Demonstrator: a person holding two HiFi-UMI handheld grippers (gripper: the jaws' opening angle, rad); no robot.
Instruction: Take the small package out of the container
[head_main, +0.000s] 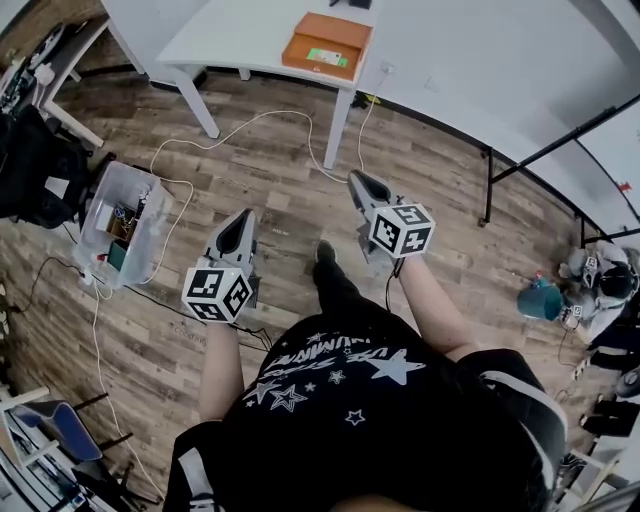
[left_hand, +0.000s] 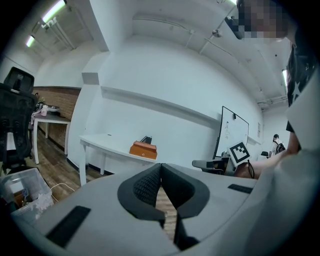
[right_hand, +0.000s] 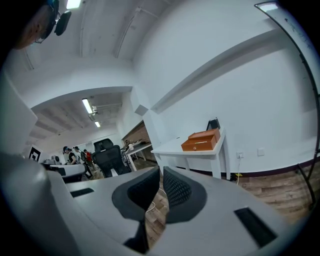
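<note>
Wood-plank flooring (head_main: 270, 170) fills most of the head view, with a long white table (head_main: 230, 40) against the pale wall. A clear plastic storage bin (head_main: 158, 225) holding odds and ends stands on the floor at the left. The flat orange-brown box (head_main: 327, 45), a green patch on its lid, rests on the table's end, well apart from both grippers; no small package can be made out. The left gripper (head_main: 244, 216) and the right gripper (head_main: 358, 180) hang over the floor, each with its jaws pressed together on nothing.
</note>
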